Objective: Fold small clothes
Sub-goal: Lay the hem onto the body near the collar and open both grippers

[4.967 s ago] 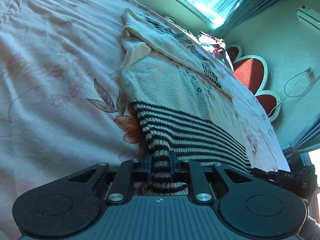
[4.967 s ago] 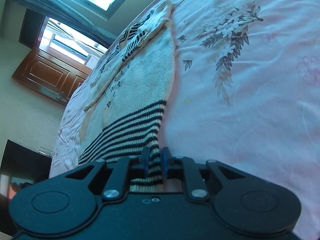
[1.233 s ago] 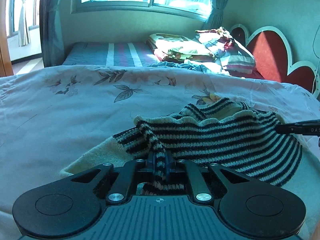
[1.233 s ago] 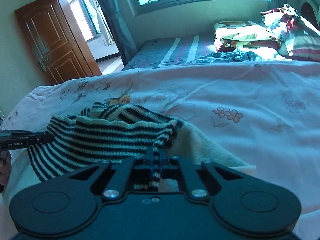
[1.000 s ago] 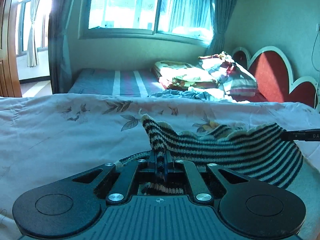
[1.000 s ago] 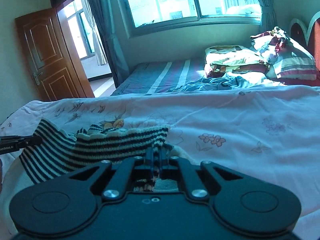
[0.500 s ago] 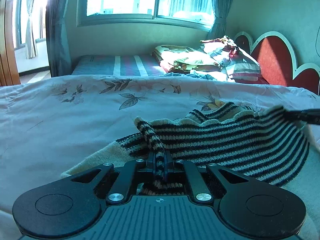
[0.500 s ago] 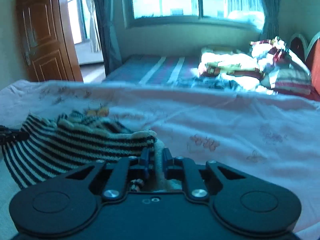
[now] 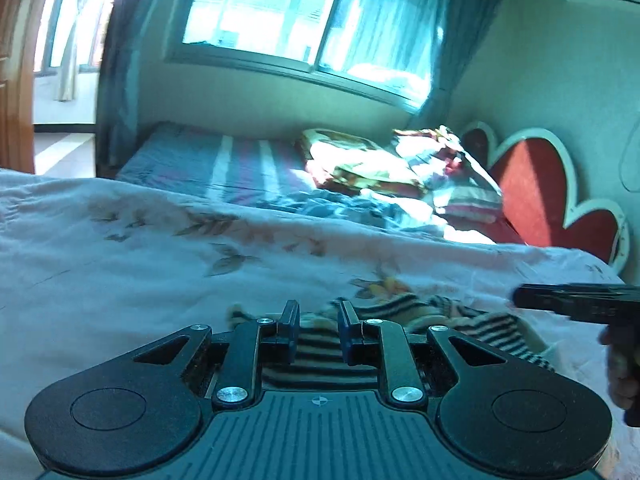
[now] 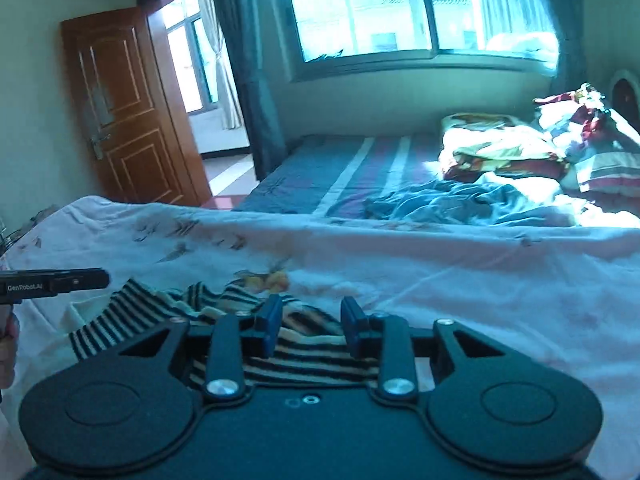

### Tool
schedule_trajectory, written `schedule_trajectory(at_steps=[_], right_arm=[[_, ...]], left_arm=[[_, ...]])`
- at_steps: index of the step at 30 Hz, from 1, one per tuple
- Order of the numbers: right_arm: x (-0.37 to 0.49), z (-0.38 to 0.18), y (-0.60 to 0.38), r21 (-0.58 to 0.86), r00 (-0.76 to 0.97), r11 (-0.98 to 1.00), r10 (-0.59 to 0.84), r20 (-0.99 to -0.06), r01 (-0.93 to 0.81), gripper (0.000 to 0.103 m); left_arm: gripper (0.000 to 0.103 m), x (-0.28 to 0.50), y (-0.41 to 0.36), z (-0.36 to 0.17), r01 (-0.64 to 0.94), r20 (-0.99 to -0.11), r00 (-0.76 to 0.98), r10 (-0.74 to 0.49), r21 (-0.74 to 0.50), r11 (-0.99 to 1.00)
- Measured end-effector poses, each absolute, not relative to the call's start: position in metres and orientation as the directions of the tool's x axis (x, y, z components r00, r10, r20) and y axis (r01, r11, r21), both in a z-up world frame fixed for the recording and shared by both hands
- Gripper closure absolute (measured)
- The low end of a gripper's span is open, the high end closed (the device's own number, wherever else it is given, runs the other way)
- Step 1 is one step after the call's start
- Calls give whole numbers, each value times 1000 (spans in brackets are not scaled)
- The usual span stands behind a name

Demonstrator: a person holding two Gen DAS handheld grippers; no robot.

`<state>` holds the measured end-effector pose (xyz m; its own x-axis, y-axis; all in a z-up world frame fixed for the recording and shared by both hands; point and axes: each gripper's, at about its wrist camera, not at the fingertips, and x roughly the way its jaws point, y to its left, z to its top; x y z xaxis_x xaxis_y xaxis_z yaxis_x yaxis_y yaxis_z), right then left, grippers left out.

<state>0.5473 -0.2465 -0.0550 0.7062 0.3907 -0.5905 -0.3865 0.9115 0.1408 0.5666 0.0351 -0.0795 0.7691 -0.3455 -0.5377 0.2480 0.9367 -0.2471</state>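
A small knitted garment with black and cream stripes point(image 9: 492, 326) lies folded over on the pink floral bed cover point(image 9: 120, 264). It also shows in the right wrist view point(image 10: 132, 316). My left gripper point(image 9: 319, 334) is open just above the garment's near edge and holds nothing. My right gripper point(image 10: 310, 326) is open too, above the other end of the same striped edge. Each gripper shows at the side of the other's view: the right one point(image 9: 576, 300) and the left one point(image 10: 52, 282).
A second bed with a blue striped sheet point(image 10: 360, 168) and piled bedding point(image 10: 520, 148) stands behind. A red headboard point(image 9: 536, 192) is at the right. A wooden door point(image 10: 120, 108) stands open at the left. The bed cover point(image 10: 500, 280) stretches right of the garment.
Both grippers have opened and let go of the striped hem. The garment has dropped flat onto the bed cover. Both grippers have tilted up a little.
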Motion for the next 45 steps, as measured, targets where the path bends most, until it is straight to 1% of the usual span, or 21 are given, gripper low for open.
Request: schedule_trajectory(at_steps=[1, 4, 6, 9, 11, 15, 17, 18, 19, 21, 22, 23, 26, 28, 31, 33, 35, 37, 41, 43, 45], right_arm=[[552, -62, -233, 119, 695, 907, 388, -605, -404, 81], [563, -85, -209, 66, 672, 905, 359, -647, -420, 85], [568, -100, -208, -13, 696, 932, 260, -669, -361, 85], [574, -102, -231, 89, 709, 962, 251, -659, -258, 88], [571, -102, -233, 89, 709, 961, 255, -657, -263, 88], [538, -76, -243, 130, 744, 952, 298, -598, -277, 78], [524, -71, -237, 137, 737, 938, 335, -588, -318, 74], [521, -71, -228, 126, 727, 933, 342, -596, -336, 75], [519, -74, -223, 120, 717, 928, 350, -603, -352, 76], [522, -83, -214, 83, 698, 937, 310, -645, -340, 82], [525, -90, -216, 87, 680, 938, 306, -666, -337, 78], [525, -96, -222, 80, 675, 944, 287, -680, -321, 78], [517, -98, -254, 25, 730, 975, 184, -659, -223, 79], [515, -96, -277, 50, 735, 985, 158, -660, -167, 84], [516, -97, -278, 49, 730, 982, 168, -662, -182, 85], [513, -93, -269, 28, 736, 982, 158, -658, -185, 82], [499, -80, -265, 46, 761, 982, 172, -625, -184, 68], [479, -69, -257, 91, 767, 964, 254, -590, -249, 61], [457, -82, -216, 105, 698, 924, 349, -625, -368, 63], [452, -94, -208, 55, 693, 930, 309, -651, -363, 64], [441, -97, -221, 6, 732, 945, 257, -631, -327, 61]], left_arm=[[84, 574, 18, -84, 284, -558, 741, -373, -244, 927], [84, 591, -28, -104, 359, -612, 677, -408, -208, 910], [84, 599, -39, -119, 335, -644, 679, -352, -154, 930], [84, 599, -22, -121, 250, -612, 718, -330, -215, 944], [84, 599, -15, -124, 244, -602, 718, -348, -250, 937], [83, 574, -13, -104, 233, -571, 757, -317, -216, 948], [68, 558, -24, -93, 284, -529, 774, -348, -201, 938], [53, 553, -33, -91, 303, -524, 777, -348, -173, 937], [43, 549, -44, -92, 331, -524, 773, -356, -146, 932], [43, 550, -57, -102, 349, -569, 749, -340, -98, 932], [43, 553, -57, -108, 346, -604, 727, -326, -88, 934], [43, 553, -52, -113, 338, -622, 718, -312, -81, 938], [43, 549, -15, -117, 263, -615, 746, -255, -79, 962], [43, 546, 16, -119, 214, -610, 762, -218, -81, 973], [43, 546, 44, -121, 176, -608, 767, -206, -108, 978], [43, 546, 42, -121, 178, -610, 766, -201, -98, 979], [43, 535, 32, -112, 183, -606, 777, -172, -45, 982], [42, 511, 19, -97, 232, -558, 799, -225, -59, 971], [42, 479, -20, -102, 317, -563, 768, -304, -77, 945], [38, 471, -33, -113, 325, -578, 765, -284, -34, 945], [38, 460, -30, -115, 337, -567, 776, -276, 4, 941]])
